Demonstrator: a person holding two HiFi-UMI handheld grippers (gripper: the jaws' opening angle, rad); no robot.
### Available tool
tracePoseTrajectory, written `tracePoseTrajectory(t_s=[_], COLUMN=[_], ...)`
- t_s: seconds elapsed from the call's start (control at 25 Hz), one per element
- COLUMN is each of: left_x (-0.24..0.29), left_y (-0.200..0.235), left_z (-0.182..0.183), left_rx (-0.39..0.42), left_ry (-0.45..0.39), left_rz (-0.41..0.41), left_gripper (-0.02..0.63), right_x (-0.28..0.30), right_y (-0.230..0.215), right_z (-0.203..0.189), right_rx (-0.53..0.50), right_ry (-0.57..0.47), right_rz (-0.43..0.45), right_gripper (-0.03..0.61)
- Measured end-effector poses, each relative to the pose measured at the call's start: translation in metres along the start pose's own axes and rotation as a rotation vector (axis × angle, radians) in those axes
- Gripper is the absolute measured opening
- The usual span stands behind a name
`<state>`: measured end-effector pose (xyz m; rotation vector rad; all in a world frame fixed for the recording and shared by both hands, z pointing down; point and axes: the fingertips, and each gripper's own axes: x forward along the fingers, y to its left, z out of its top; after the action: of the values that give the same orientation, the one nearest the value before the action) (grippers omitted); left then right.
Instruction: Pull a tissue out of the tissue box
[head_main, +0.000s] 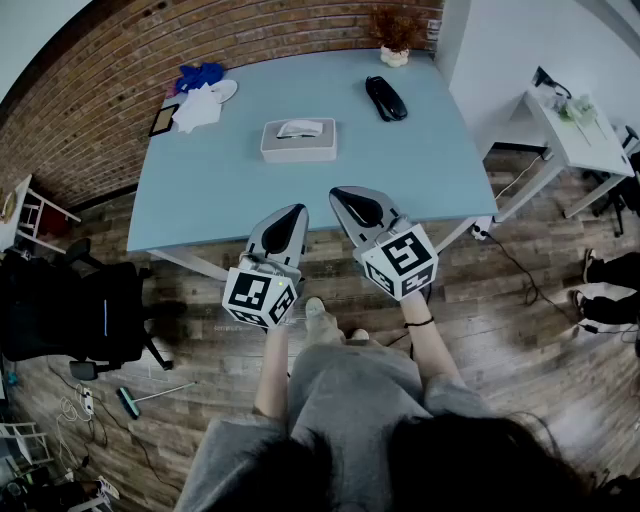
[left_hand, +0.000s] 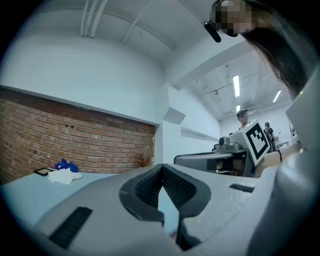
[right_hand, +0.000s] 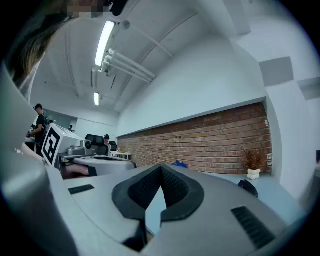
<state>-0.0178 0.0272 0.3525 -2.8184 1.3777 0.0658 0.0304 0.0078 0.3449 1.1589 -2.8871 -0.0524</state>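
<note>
A grey tissue box (head_main: 298, 141) lies flat in the middle of the blue table (head_main: 420, 160), with a white tissue (head_main: 300, 128) sticking out of its top slot. Both grippers are held level side by side at the table's near edge, well short of the box. In the head view, my left gripper (head_main: 297, 211) and my right gripper (head_main: 338, 194) both point toward the table. Seen from the left gripper view, my left gripper (left_hand: 161, 170) has its jaws together with nothing between them. My right gripper (right_hand: 161, 169) is shut and empty too. Neither gripper view shows the box.
A black oblong object (head_main: 386, 98) lies at the table's far right, near a small potted plant (head_main: 395, 48). White cloths (head_main: 198, 108) and a blue bundle (head_main: 200, 75) sit at the far left corner. A black chair (head_main: 90, 310) stands at the left, a white desk (head_main: 565, 125) at the right.
</note>
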Motion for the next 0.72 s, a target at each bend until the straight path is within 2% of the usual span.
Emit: tracePoseTrajectory(t_s=[0.4, 0.72], left_x=[-0.005, -0.017], left_y=[-0.002, 0.000], left_z=[0.003, -0.001], left_rx=[0.001, -0.002], left_ry=[0.003, 0.025], left_rz=[0.014, 0.027], left_gripper=[0.003, 0.003], right_x=[-0.002, 0.003], right_y=[0.006, 0.014], right_z=[0.001, 0.001], right_rx=[-0.002, 0.041], right_ry=[0.006, -0.001], right_rz=[0.024, 0.057], right_gripper=[-0.002, -0.002])
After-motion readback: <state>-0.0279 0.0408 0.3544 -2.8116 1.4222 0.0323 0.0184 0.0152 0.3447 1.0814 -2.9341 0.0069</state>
